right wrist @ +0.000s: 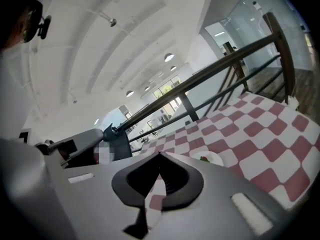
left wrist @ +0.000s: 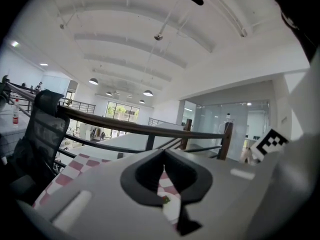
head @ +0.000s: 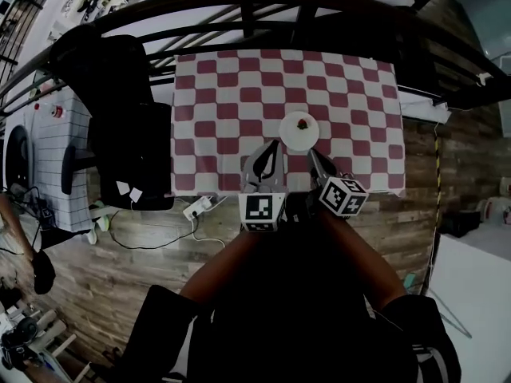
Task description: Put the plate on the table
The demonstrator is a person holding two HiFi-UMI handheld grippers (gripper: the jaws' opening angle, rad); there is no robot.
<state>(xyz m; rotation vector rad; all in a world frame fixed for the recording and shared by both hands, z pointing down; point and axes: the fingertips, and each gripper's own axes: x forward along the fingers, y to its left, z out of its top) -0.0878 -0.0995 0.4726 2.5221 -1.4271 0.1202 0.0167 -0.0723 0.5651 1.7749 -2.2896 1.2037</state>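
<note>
1. At the left of the head view, a black office chair (head: 120, 126) stands on the wooden floor (head: 160, 254) beside the bench (head: 215, 94). The bench wears a red-and-white checked cloth (head: 351, 102). A white power strip (head: 196, 207) lies on the floor just below the bench's near left corner.
2. My left tool (head: 275, 145) sits low centre, over the near edge of the bench. In the left gripper view, the left tool (left wrist: 163, 154) is clenched tip to tip and grips nothing. Only checked cloth shows through the gap behind the tips.
3. The plate (head: 301, 131) is white and round and lies flat on the bench, near the middle of its near edge. A small red-and-green item (head: 303, 124) rests on it. The plate sits just beyond the tips of both tools.
4. My right tool (head: 312, 155) is just right of the left one, below the plate. In the right gripper view, the right tool (right wrist: 160, 156) is clenched and empty, and the plate (right wrist: 212, 159) lies on the cloth to the right of the jaws.
5. A dark railing (head: 319, 6) runs along the top, beyond the bench.
</note>
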